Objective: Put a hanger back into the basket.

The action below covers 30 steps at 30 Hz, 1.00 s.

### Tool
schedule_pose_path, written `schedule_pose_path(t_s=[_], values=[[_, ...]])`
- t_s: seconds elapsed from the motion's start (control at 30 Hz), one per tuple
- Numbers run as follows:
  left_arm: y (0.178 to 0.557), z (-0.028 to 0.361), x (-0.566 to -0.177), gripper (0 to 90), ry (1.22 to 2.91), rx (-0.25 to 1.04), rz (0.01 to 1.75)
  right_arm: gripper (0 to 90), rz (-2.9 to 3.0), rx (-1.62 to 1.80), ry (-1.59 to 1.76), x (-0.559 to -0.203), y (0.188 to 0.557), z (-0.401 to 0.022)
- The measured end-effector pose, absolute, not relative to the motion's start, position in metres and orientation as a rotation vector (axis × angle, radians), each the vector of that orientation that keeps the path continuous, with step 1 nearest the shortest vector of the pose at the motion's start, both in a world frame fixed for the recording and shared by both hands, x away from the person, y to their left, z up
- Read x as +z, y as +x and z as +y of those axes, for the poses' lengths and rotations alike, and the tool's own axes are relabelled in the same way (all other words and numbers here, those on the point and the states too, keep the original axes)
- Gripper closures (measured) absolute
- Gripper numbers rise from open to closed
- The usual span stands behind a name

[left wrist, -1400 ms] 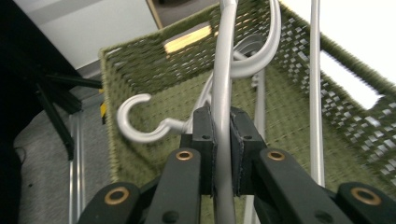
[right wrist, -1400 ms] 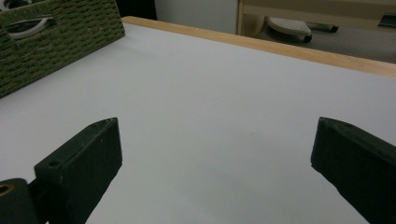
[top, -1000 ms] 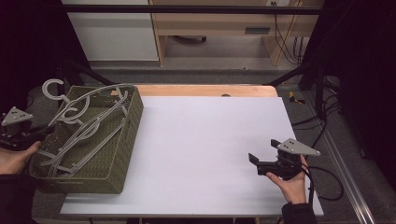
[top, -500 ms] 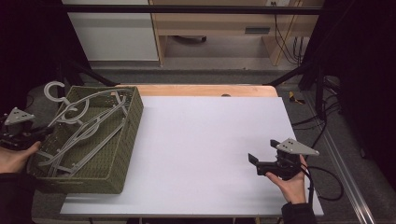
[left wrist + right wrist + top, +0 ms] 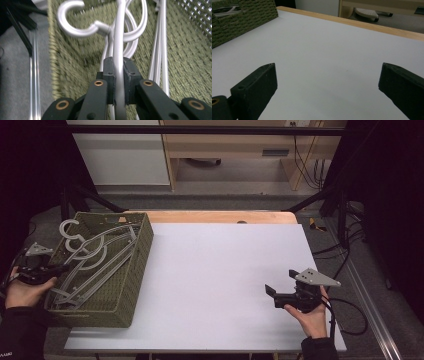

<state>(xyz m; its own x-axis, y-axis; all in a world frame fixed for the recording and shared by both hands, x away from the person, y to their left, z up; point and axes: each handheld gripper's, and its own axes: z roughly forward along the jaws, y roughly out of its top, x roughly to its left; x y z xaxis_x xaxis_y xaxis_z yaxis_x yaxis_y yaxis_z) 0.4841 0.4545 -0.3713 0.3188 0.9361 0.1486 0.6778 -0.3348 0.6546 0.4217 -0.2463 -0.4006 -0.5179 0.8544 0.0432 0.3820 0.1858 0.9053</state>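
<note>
High view: the left gripper (image 5: 44,270) sits at the left wall of the green woven basket (image 5: 131,285), which stands on the left part of the white table (image 5: 220,280). Its jaws are clamped on the bar of a white plastic hanger (image 5: 82,272) that lies with other white hangers (image 5: 107,245) inside the basket. Against the picture a second ago, this hand has sunk a little and come closer to the basket's near left corner; the bundle of hangers lies lower, though one hook (image 5: 70,227) still pokes above the far left rim. The basket has kept its place. In the left gripper view the two pads (image 5: 110,75) press from both sides on the hanger's bar (image 5: 119,62), which runs straight up between them toward the curved hooks (image 5: 75,25) against the basket's woven floor. The right gripper (image 5: 280,296) rests over the table's right part, well apart from the basket, just where it was a second ago; the right gripper view shows its jaws spread wide with bare table between them. No readable writing, brand or label shows on the hangers, the basket or the grippers.
</note>
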Motion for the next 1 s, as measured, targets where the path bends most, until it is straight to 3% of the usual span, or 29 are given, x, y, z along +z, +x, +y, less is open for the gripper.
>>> schedule_pose_path(t_s=[0.2,0.47,1.0], values=[[0.491,0.450,-0.382,80.9,2.182,0.671,1.487,2.4,1.979,1.303,1.161,-0.400,0.421,-0.248],[0.491,0.449,-0.382,71.4,2.191,0.651,1.507,2.4,1.976,1.300,1.157,-0.399,0.421,-0.248],[0.463,0.435,-0.356,41.3,1.990,0.701,1.308,2.4,1.974,1.308,1.157,-0.399,0.420,-0.249]])
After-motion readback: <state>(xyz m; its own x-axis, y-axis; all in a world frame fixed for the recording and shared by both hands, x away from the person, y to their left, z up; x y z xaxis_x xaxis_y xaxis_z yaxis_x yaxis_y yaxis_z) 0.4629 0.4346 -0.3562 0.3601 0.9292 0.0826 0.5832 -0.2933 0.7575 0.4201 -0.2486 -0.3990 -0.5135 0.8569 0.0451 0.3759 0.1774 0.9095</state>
